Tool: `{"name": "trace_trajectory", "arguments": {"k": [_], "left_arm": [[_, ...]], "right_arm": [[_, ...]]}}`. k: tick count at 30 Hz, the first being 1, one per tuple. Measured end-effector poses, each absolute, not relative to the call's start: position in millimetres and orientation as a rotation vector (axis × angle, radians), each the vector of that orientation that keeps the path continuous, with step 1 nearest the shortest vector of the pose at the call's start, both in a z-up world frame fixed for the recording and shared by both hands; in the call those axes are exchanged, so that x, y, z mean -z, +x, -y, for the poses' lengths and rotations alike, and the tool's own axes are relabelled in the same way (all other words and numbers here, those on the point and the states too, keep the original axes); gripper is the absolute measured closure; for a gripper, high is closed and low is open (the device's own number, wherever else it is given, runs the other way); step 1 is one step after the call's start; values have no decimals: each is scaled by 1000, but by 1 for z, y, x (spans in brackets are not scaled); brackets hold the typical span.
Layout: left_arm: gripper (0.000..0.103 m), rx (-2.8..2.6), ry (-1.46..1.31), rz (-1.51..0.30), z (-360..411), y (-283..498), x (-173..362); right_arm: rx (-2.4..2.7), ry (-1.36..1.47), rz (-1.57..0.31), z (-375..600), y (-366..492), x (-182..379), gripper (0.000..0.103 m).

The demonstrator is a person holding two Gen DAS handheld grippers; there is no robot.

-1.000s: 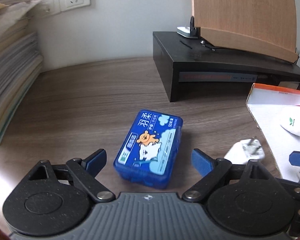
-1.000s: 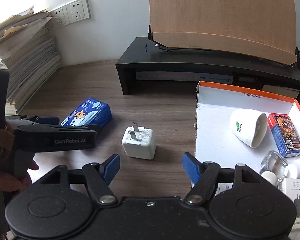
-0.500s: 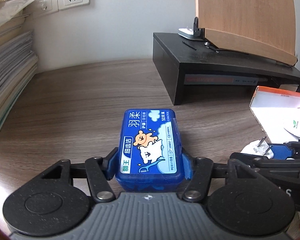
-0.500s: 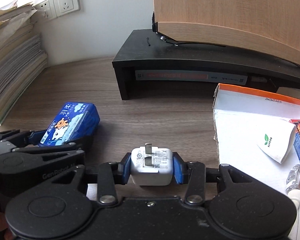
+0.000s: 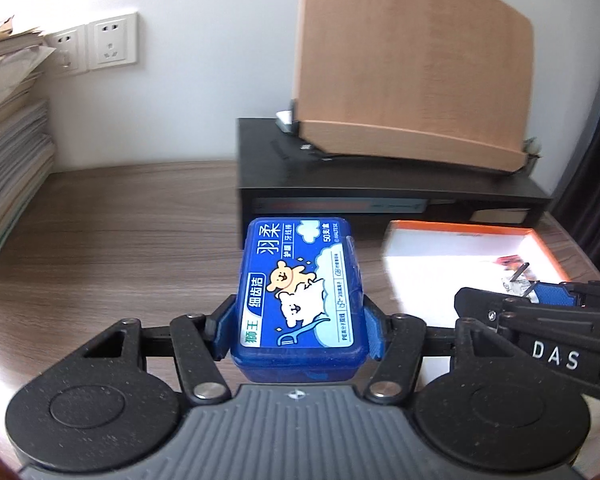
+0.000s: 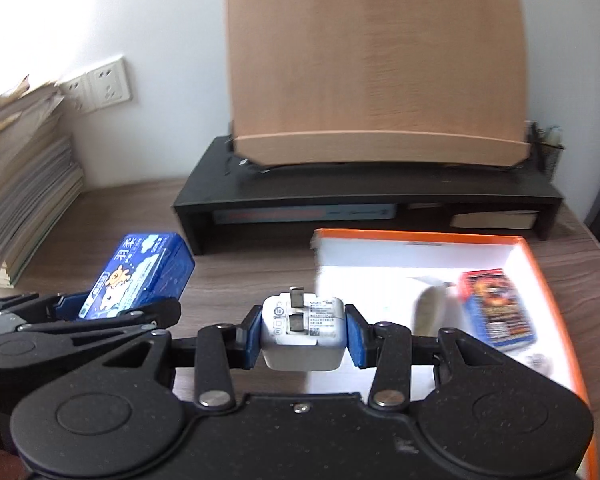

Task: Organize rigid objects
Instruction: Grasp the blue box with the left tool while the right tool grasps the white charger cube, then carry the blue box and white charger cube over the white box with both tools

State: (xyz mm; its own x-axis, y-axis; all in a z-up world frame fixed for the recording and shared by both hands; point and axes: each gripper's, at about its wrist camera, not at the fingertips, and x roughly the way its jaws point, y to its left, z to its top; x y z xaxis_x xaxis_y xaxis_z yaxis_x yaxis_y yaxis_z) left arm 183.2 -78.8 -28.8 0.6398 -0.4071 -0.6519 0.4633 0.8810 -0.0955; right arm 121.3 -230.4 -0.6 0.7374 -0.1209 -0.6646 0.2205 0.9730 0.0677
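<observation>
My left gripper (image 5: pixel 300 330) is shut on a blue floss-pick box (image 5: pixel 300 296) with a cartoon bear label and holds it above the wooden desk. The box also shows in the right wrist view (image 6: pixel 140 276). My right gripper (image 6: pixel 303 336) is shut on a white plug charger (image 6: pixel 303 332), prongs up, held over the near left edge of the orange-rimmed white tray (image 6: pixel 420 238). The right gripper (image 5: pixel 540 300) appears at the right of the left wrist view, over the tray (image 5: pixel 460 228).
In the tray lie a white cup (image 6: pixel 430 304), a red and blue card box (image 6: pixel 496 308) and small items. A black monitor stand (image 6: pixel 364 200) with a wooden board (image 6: pixel 376 64) stands behind. A paper stack (image 6: pixel 20 184) and wall sockets (image 6: pixel 104 86) are at the left.
Both grippers closed on their objects, the left on the blue box, the right on the charger. Both lifted them off the desk and moved right toward the tray.
</observation>
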Motion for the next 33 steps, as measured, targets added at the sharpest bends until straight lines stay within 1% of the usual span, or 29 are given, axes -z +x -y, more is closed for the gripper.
{"name": "trace_trajectory", "arguments": {"k": [7, 13, 21, 33], "left_arm": [[41, 558, 78, -718, 130, 142, 12], [41, 570, 92, -718, 167, 119, 9], [41, 548, 119, -740, 196, 97, 14], [41, 510, 132, -763, 205, 87, 18]], "right_arm": [[284, 173, -669, 303, 71, -21, 52], [314, 197, -649, 346, 44, -27, 52], [276, 197, -643, 369, 27, -30, 52], [213, 184, -648, 376, 31, -24, 52]]}}
